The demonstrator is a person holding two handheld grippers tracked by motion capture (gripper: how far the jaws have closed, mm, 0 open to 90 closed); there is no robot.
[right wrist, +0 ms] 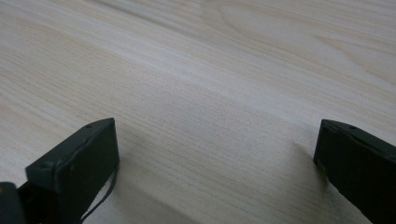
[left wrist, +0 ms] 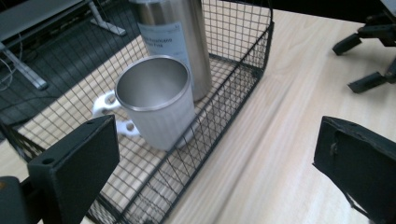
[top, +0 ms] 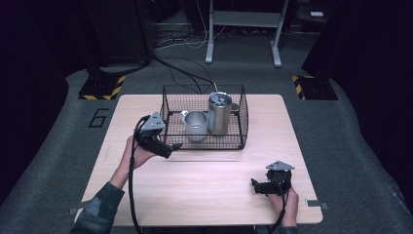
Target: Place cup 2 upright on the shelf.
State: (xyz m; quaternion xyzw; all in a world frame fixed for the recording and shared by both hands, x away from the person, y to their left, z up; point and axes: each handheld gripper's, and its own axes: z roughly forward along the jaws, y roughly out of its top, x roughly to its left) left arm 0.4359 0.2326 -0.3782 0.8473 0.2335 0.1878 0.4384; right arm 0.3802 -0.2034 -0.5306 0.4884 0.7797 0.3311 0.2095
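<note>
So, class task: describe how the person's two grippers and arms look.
Both the left gripper and right gripper are black, each with two blocky jaws, a grey three-cornered plate on top and a trailing black cable. The left forearm wears a dark greenish sleeve.

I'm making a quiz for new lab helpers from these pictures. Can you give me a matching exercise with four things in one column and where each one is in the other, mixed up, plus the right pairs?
Things
1. mug
2. steel bottle
3. left claw
4. right claw

Places
A. low over bare table near the front right corner, jaws open
B. in the wire basket, upright, on the bottle's left in the high view
C. at the basket's front left corner, outside the mesh, jaws open
D. in the basket, upright, the tallest thing there

Pairs: 1-B, 2-D, 3-C, 4-A
</note>
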